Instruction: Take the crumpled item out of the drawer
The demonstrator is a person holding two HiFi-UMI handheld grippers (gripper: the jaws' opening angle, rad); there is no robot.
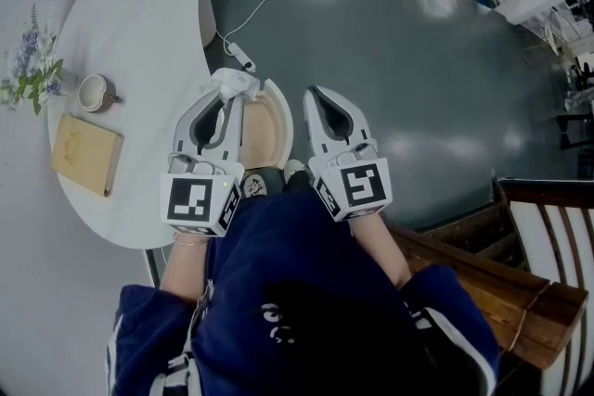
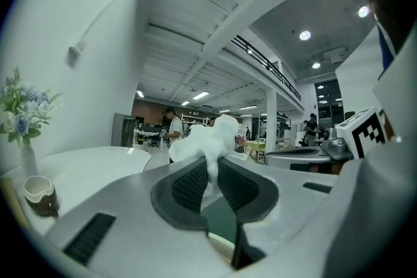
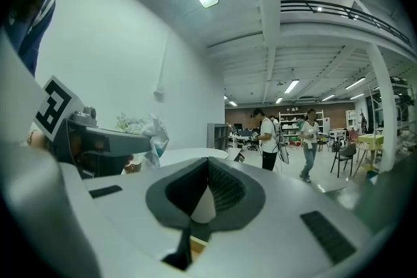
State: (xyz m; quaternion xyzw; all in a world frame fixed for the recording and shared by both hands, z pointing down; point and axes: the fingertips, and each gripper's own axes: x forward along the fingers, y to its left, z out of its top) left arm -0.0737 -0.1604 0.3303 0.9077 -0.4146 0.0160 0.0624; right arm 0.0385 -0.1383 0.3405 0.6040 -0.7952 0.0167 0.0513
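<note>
The crumpled white item (image 1: pixel 233 84) is pinched between the tips of my left gripper (image 1: pixel 232 99), which is shut on it just above the open drawer (image 1: pixel 270 131) with its beige inside. In the left gripper view the crumpled item (image 2: pixel 212 136) bulges out past the dark pads (image 2: pixel 189 184), held up in the air. My right gripper (image 1: pixel 314 95) hovers beside it to the right, over the drawer's right edge, shut with nothing in it. From the right gripper view the fingertips (image 3: pixel 220 180) meet, and the crumpled item (image 3: pixel 157 132) shows at the left.
The drawer belongs to a white curved table (image 1: pixel 139 23) carrying a cup (image 1: pixel 94 92), a tan book (image 1: pixel 85 153) and flowers (image 1: pixel 32 70). A white cable (image 1: pixel 243 60) lies on the dark floor. A wooden bench (image 1: pixel 501 283) stands at the right. People walk far behind.
</note>
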